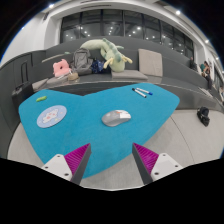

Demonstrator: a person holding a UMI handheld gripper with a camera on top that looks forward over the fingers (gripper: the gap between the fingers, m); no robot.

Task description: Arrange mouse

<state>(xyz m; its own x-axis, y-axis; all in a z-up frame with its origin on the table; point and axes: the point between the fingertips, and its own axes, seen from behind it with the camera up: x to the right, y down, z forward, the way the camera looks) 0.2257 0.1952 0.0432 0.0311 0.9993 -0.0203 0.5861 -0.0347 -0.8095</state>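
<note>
A grey computer mouse [116, 117] lies on a blue mat [70, 140], a short way beyond my fingers and about midway between them. My gripper [112, 160] is open and empty, its pink pads [78, 158] spread wide over the mat's near edge. Nothing stands between the fingers.
A round white and pink object [50, 116] lies on the mat to the left. A small white and blue item [142, 92] lies at the mat's far right. Behind, a table holds a green plush toy [106, 52] and a pink object [62, 67]. A person [207, 72] is at far right.
</note>
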